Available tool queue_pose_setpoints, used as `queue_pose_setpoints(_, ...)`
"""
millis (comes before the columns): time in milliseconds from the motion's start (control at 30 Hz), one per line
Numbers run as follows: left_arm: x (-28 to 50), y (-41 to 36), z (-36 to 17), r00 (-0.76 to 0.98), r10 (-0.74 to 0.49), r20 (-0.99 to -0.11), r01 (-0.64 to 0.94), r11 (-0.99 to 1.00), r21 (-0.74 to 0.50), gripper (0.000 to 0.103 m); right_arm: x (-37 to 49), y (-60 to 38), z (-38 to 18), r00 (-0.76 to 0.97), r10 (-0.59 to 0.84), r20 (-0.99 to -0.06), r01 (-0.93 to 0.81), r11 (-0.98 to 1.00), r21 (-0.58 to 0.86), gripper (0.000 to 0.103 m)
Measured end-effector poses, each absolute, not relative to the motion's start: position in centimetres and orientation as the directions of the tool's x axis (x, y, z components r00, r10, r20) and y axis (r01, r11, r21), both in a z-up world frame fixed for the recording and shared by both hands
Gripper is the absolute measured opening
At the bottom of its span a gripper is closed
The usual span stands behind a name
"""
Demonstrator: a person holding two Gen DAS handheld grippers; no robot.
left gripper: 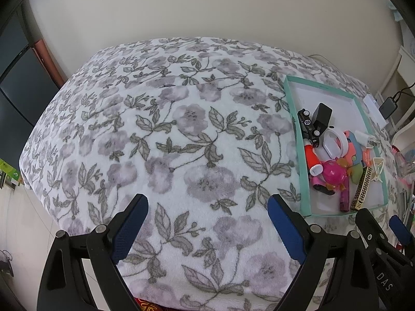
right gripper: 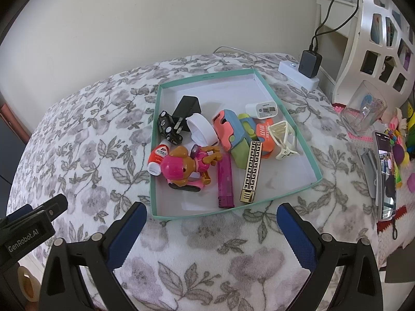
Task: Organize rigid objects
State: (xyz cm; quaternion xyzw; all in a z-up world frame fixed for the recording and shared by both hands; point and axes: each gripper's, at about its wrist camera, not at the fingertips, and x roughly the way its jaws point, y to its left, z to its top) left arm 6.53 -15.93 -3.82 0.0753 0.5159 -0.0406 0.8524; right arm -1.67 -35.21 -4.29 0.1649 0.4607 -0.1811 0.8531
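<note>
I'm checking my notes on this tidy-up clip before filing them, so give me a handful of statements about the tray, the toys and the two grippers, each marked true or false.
1. The shallow teal-rimmed cardboard tray lies on the floral fleece blanket. True.
2. The right gripper is shut on the pink plastic lighter. False: its jaws stand open over the blanket, and the lighter lies in the tray.
3. The brown toy puppy with a pink helmet is inside the tray. True.
4. The left gripper holds the black toy car. False: it is open and empty; the car lies in the tray.
5. The black-and-gold patterned rectangular case lies beside the lighter. True.
</note>
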Motion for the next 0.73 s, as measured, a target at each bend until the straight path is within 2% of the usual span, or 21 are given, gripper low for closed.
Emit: queue_pose_setpoints(733, 6.39, -15.90, -3.73, 0.471, 0.000, -0.882, 0.145, 0.986, 0.077, 0.094, -1.61, -35.17, -4.32, 0.509, -0.158, -0.846, 0.459, 0.881, 0.111, 0.102)
